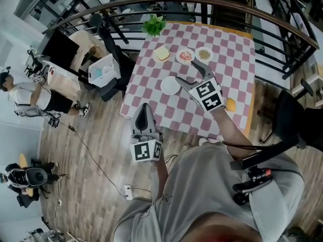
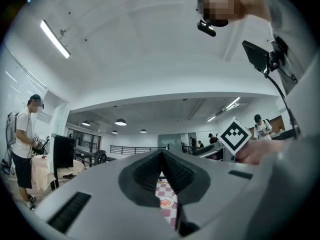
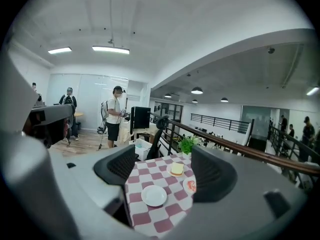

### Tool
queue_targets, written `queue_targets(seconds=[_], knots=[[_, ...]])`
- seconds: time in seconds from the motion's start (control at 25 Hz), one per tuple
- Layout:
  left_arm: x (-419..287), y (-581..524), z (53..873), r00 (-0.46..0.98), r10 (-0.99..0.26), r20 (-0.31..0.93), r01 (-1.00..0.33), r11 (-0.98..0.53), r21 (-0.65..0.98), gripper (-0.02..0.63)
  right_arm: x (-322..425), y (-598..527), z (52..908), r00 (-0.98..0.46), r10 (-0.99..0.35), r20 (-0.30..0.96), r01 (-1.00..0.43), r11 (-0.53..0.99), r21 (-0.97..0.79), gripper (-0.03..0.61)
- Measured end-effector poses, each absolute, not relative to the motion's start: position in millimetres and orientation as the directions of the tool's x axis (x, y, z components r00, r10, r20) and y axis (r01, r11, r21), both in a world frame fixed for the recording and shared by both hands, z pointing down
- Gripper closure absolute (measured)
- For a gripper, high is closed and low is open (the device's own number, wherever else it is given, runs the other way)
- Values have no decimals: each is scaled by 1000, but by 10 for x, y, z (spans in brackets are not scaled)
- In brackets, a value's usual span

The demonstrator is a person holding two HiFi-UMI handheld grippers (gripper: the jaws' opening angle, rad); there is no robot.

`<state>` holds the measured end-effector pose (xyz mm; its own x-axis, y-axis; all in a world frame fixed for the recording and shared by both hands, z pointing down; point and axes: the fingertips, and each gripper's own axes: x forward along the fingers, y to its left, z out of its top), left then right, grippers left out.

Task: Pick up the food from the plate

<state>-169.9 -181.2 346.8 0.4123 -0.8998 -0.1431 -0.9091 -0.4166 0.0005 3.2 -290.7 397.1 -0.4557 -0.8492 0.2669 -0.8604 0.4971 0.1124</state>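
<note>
Grey knit shirt (image 1: 212, 185) of the person is filling the lower head view. Left gripper (image 1: 144, 107) is hanging off the near table edge over wood-plank floor (image 1: 96, 150); its smooth grey plastic jaws are meeting at the tips with nothing between them, ribbed black pads pressing together, only a sliver of cloth showing below the contact in the left gripper view (image 2: 162, 154). Its marker cube (image 1: 146, 150) is showing black-and-white square patterns. Right gripper (image 1: 190, 73) is hovering over the table, jaws standing wide apart and empty, ribbed dark pads facing each other in the right gripper view (image 3: 165, 170); its cube (image 1: 209, 95) is carrying the same kind of pattern. Just beside its left finger an empty round white plate (image 1: 170, 85) is sitting on the pink-and-white checked tablecloth (image 1: 232, 54). Food is lying further out, in a row near the far edge: a pale square bread slice (image 1: 161, 53) on a plate, a red-topped portion (image 1: 185, 56) on a white plate, a round brownish portion (image 1: 204, 54) on a third. A round golden item (image 1: 230, 105) is resting near the cloth's right edge. A leafy green plant (image 1: 154, 25) is standing at the far corner, under a curved dark railing (image 1: 242, 6).
</note>
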Motion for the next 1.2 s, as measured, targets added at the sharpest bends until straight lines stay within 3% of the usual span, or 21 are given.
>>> queue_targets(seconds=[0.16, 0.2, 0.24, 0.32, 0.68, 1.2], knots=[[-1646, -1808, 3544, 438, -890, -125, -897, -443, 8, 606, 85, -2836, 3894, -461, -864, 202, -872, 483, 79, 232], [-1641, -1806, 3557, 443, -889, -121, -895, -447, 9, 606, 116, -2796, 3844, -461, -871, 169, -877, 476, 59, 326], [-1637, -1807, 3566, 447, -887, -119, -892, -451, 9, 606, 154, -2753, 3792, -459, -878, 138, -883, 468, 40, 491], [-1615, -1839, 3574, 462, -878, -123, -885, -466, 8, 607, 242, -2691, 3708, -439, -893, 97, -896, 444, 28, 554], [-1469, -1960, 3610, 516, -839, -173, -850, -526, 20, 606, 486, -2646, 3641, -371, -924, 95, -924, 377, 58, 561], [-1541, -2039, 3623, 537, -835, -118, -841, -541, 8, 607, 331, -2691, 3476, -398, -914, 73, -913, 403, 70, 563]])
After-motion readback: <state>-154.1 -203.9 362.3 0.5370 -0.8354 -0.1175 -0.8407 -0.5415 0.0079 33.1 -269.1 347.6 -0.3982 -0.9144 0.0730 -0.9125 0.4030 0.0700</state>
